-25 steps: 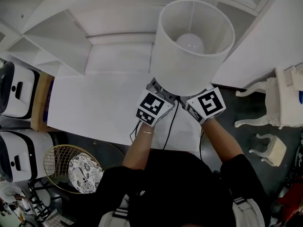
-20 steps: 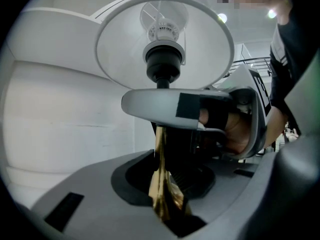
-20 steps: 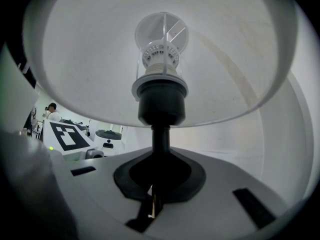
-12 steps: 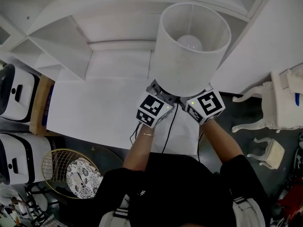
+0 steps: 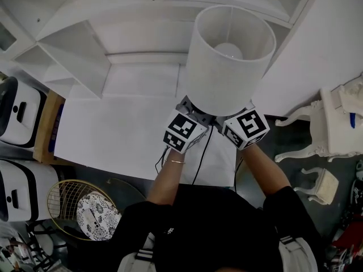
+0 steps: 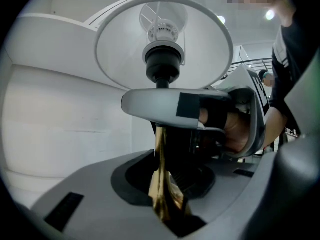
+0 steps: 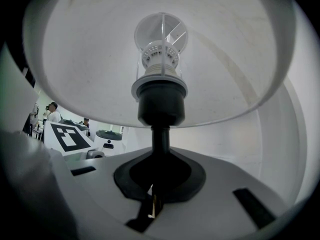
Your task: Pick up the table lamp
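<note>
The table lamp has a white drum shade (image 5: 227, 61) with the bulb (image 5: 228, 51) showing through its open top, in the head view. From below, the black socket (image 7: 161, 101) and the brass stem (image 6: 161, 184) show under the shade. My left gripper (image 6: 165, 199) is shut on the brass stem. My right gripper (image 7: 152, 201) is shut on the stem just below the black socket neck. Both marker cubes, left (image 5: 184, 130) and right (image 5: 247, 127), sit side by side under the shade, which hides the jaws in the head view.
The lamp's black cord (image 5: 201, 152) hangs over the white table (image 5: 113, 129). White shelves (image 5: 74, 50) stand behind it. An ornate white side table (image 5: 340, 118) is on the right. Left are white appliances (image 5: 17, 106) and a wire basket (image 5: 74, 203).
</note>
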A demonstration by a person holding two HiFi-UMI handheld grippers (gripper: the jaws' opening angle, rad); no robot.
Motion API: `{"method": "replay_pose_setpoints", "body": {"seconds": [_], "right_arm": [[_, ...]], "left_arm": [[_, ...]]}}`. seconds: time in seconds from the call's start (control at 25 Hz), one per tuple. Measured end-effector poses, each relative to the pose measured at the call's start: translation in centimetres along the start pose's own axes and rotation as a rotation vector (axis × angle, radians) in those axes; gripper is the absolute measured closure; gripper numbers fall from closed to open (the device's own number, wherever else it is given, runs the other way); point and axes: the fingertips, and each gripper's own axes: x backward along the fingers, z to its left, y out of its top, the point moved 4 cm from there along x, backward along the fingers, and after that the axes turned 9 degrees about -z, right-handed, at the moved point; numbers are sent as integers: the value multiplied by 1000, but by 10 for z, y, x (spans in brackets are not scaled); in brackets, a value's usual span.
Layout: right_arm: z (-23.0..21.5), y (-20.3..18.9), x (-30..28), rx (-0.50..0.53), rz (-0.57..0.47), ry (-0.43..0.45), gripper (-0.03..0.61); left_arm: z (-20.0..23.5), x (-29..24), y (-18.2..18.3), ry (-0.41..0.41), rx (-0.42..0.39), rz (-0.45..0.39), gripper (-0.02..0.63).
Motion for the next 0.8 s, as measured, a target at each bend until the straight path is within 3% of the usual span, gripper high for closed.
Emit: {"method": "replay_pose_setpoints", "body": {"seconds": [0.8], "right_arm": [[5, 12, 8, 27, -18, -6, 565]], "left_arm": [[-10, 1, 10, -21, -20, -2, 514]]}}
